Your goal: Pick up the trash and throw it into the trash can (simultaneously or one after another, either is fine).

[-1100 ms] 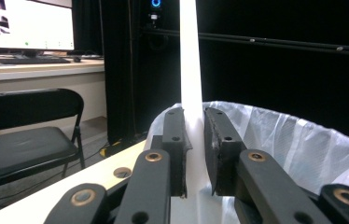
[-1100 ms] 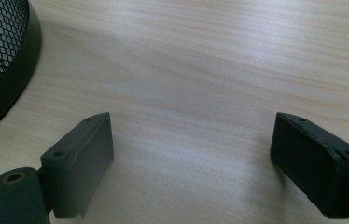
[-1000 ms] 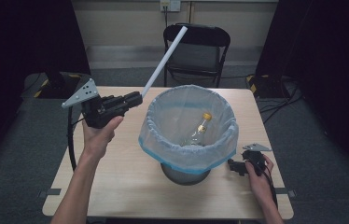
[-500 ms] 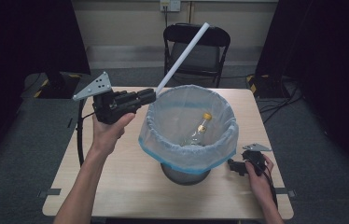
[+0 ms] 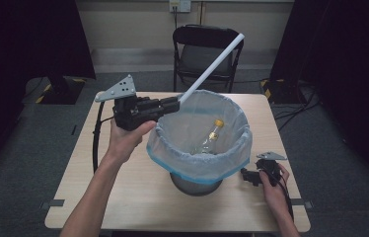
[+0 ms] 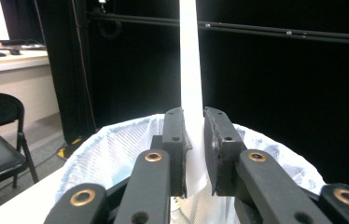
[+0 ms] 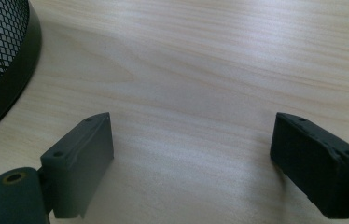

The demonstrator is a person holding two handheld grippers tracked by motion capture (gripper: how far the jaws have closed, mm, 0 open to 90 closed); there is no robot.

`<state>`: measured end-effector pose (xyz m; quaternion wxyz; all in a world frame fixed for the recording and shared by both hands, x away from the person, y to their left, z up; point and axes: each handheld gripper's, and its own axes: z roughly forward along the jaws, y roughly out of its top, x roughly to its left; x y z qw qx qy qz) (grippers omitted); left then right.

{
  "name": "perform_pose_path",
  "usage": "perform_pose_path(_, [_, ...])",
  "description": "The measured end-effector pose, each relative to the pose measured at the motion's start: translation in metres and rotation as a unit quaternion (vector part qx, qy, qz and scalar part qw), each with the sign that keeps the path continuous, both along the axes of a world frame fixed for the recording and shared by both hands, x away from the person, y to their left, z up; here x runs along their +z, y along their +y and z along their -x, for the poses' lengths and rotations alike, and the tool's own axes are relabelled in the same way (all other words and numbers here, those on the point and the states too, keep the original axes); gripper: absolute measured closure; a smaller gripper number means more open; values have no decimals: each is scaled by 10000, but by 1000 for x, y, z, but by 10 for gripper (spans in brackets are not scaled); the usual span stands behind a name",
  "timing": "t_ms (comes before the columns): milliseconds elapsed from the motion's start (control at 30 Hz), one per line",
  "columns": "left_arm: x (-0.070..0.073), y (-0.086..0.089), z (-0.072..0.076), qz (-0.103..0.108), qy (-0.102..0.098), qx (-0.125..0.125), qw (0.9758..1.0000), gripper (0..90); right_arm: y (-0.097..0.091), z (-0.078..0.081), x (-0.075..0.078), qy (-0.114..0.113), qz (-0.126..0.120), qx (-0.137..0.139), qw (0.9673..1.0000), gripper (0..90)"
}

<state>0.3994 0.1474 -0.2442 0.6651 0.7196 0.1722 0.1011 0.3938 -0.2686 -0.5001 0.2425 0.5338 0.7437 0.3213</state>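
Currently your left gripper (image 5: 172, 103) is clamped on the white tube (image 5: 212, 66) at the bin's (image 5: 200, 148) far-left rim, tube axis rising away over the opening; your right gripper (image 5: 251, 177), jaws apart, rests near the table's (image 5: 123, 197) near-right corner.

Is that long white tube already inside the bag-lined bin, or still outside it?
Outside. The long white tube is clamped in the left gripper beside the rim of the bag-lined mesh bin, slanting up and away above it.

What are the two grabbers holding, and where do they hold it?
The left gripper clamps a white tube at its lower end, by the bin. The right gripper holds nothing; its jaws stand open.
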Motion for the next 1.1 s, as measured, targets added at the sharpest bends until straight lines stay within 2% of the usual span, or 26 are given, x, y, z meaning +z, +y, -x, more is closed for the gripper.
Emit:
perform_pose_path(133, [0, -4, -2, 12, 88, -154, 9998, 774, 0, 0, 0, 1, -3, -3, 10000, 124])
perform_pose_path(367, [-2, -4, -8, -10, 150, 108, 9998, 491, 0, 0, 0, 1, -1, -1, 10000, 125])
perform_pose_path(600, [-4, 2, -12, -87, 109, 338, 9993, 313, 0, -1, 0, 0, -2, 25, 10000, 122])
perform_pose_path(867, [-4, 14, -14, -80, 79, 568, 9983, 201, 0, -1, 0, -1, -1, 25, 10000, 122])
perform_pose_path(900, [-4, 16, -14, -52, 133, 619, 9980, 169, 0, -1, 0, -1, -2, 26, 10000, 122])
perform_pose_path(1033, [-6, 21, -13, -71, 79, 642, 9979, 154, 0, -1, 0, -1, 0, 25, 10000, 122])
perform_pose_path(1100, [-6, 23, -13, -38, 135, 697, 9975, 154, 0, -1, 0, -1, -2, 25, 10000, 122])
